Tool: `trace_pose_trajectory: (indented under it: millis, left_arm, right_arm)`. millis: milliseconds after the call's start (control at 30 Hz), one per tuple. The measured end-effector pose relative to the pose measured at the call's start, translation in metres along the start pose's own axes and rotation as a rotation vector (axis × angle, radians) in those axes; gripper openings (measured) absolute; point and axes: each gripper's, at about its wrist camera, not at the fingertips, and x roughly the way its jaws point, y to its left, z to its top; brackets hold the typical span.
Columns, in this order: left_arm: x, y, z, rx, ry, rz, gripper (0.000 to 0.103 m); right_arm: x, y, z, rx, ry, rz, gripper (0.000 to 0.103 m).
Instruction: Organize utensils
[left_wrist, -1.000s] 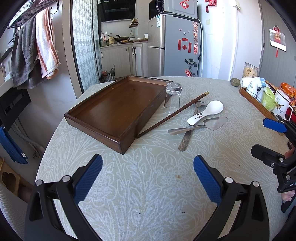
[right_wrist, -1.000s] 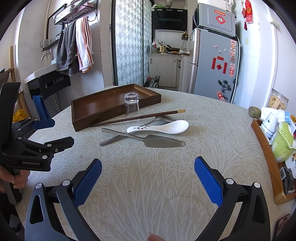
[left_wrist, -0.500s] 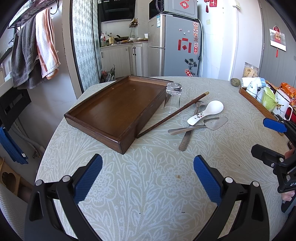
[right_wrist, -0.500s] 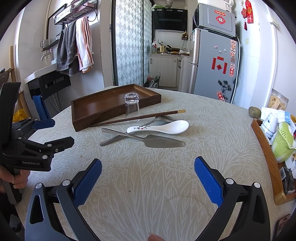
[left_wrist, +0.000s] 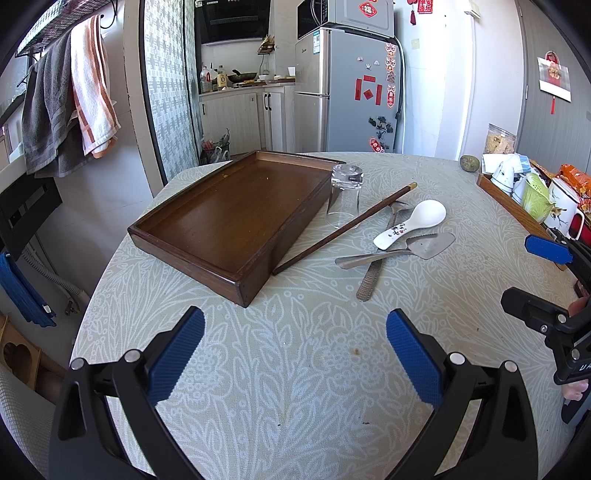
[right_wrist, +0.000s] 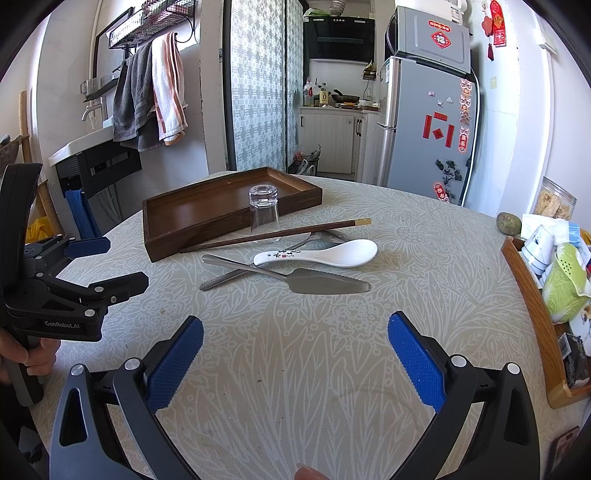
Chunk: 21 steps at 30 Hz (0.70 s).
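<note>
An empty dark wooden tray lies on the round table. Beside it stands an upturned clear glass. Brown chopsticks lean against the tray's side. A white ceramic spoon, a metal cake server and a metal spoon lie crossed together. My left gripper is open and empty, near the table's front. My right gripper is open and empty, in front of the utensils.
A second wooden tray at the table's right edge holds cups, a green strainer and packets. A small round fruit lies near it. A fridge and hanging towels stand behind the table.
</note>
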Motion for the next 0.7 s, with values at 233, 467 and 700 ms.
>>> trace_pose_trajectory:
  millis: [233,467,700]
  left_arm:
    - [0.0,0.0,0.0,0.0,0.0,-0.002,0.1]
    - [0.005,0.002,-0.004,-0.008,0.017,-0.079,0.1]
    - [-0.005,-0.003,-0.006,0.019,-0.004,-0.136,0.093]
  right_arm:
    - [0.0,0.0,0.0,0.001,0.0,-0.001,0.101]
    - [-0.003,-0.004,-0.001,0.022,-0.02,-0.002,0.101]
    - [-0.012,0.001,-0.002,-0.023,-0.045,0.085,0.101]
